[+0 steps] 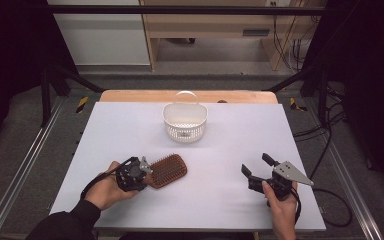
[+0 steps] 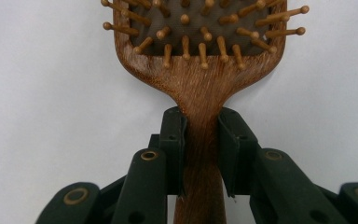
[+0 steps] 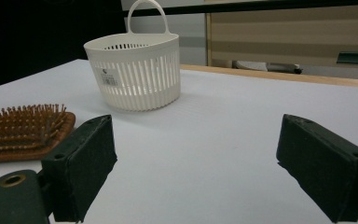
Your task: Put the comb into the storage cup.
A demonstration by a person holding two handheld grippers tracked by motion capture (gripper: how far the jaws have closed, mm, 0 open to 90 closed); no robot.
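One wooden hairbrush [image 2: 200, 84] lies bristles-up on the near left of my white table [image 1: 230, 145]: broad rounded paddle, dark cushion, ball-tipped wooden pins, grained handle. My left gripper [image 2: 201, 149] is clenched on that handle. Beyond stands a white slotted plastic basket [image 1: 185, 121] with a loop handle. My right gripper [image 3: 196, 163] gapes, released.

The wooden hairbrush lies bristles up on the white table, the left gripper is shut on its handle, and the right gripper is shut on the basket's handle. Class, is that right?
Not quite. The right gripper holds nothing: its jaws stand open over the table, apart from the white basket, as the right gripper view shows. The left gripper is indeed shut on the hairbrush.
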